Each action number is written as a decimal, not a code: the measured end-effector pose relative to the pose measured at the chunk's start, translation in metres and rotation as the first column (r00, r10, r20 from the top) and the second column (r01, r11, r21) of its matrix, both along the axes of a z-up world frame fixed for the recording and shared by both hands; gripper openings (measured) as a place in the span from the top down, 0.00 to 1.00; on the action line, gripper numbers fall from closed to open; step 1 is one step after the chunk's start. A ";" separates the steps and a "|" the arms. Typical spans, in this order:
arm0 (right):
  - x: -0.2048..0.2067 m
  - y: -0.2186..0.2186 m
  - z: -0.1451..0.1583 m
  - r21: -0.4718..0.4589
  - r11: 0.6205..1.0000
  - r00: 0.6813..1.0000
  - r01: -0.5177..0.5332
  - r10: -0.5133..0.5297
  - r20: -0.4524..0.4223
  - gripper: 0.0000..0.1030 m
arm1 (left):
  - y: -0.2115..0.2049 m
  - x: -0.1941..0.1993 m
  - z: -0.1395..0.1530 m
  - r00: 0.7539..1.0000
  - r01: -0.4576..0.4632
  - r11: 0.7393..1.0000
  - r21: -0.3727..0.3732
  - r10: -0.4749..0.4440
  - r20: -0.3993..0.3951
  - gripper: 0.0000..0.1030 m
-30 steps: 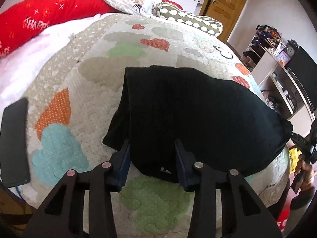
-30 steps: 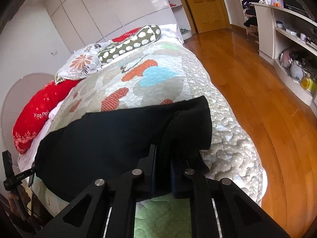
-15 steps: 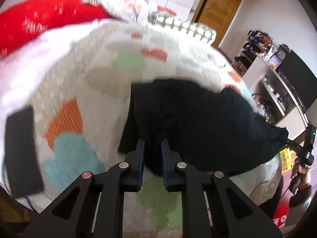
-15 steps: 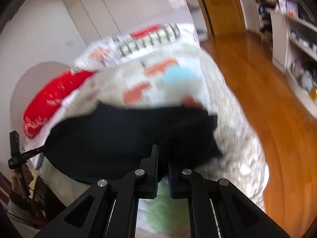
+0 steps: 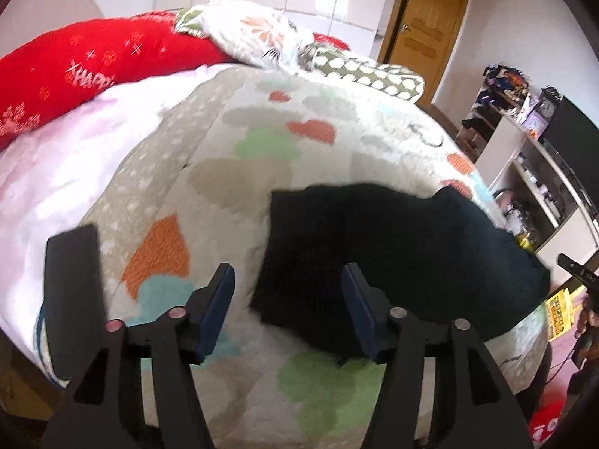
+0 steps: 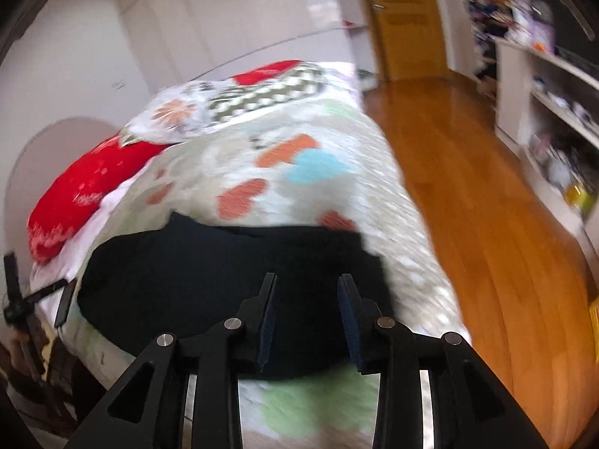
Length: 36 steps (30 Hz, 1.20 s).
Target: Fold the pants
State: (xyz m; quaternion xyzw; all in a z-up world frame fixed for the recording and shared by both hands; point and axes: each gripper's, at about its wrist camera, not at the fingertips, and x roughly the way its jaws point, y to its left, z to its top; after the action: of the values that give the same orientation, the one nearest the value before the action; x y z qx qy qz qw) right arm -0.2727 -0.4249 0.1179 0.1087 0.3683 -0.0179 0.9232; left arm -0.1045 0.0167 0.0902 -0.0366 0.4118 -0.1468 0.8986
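Black pants (image 5: 393,262) — heart-patterned quilt (image 5: 299,142) — red pillow (image 5: 93,67).

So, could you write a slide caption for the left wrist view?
Left gripper jaws opening above folded black pants on a heart-patterned quilt.

The red pillow (image 5: 86,67) bears white lettering reading "HAPP", the rest hidden.
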 end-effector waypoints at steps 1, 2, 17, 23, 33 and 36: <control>0.009 0.008 -0.001 -0.028 0.999 1.000 -0.017 0.018 0.008 0.65 | -0.005 0.003 0.001 1.000 0.005 1.000 -0.003 -0.005 0.004 0.38; 0.019 0.014 -0.003 -0.043 0.998 0.999 -0.043 0.043 0.017 0.62 | -0.013 0.006 0.002 1.000 0.012 1.000 -0.004 -0.012 0.007 0.37; 0.149 0.088 -0.067 -0.094 0.902 0.904 -0.422 0.412 -0.113 0.56 | -0.055 0.059 -0.053 0.996 -0.008 0.989 0.148 0.021 -0.082 0.35; 0.165 0.101 -0.064 -0.092 0.885 0.885 -0.456 0.441 -0.147 0.99 | -0.048 0.060 -0.059 0.994 -0.010 0.995 0.100 0.021 -0.108 0.32; 0.182 0.104 -0.072 -0.119 0.919 0.922 -0.376 0.358 -0.149 0.98 | -0.049 0.059 -0.057 0.993 -0.027 0.995 0.095 0.038 -0.113 0.32; 0.163 0.091 -0.057 -0.100 0.947 0.950 -0.307 0.297 -0.097 0.93 | -0.045 0.056 -0.050 0.993 -0.039 0.996 0.083 0.048 -0.110 0.32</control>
State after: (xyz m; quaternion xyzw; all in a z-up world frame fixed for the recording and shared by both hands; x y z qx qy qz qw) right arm -0.1098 -0.3338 0.0608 -0.0027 0.4159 0.0984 0.9041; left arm -0.0485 -0.0287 0.0399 -0.0174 0.4661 -0.1079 0.8780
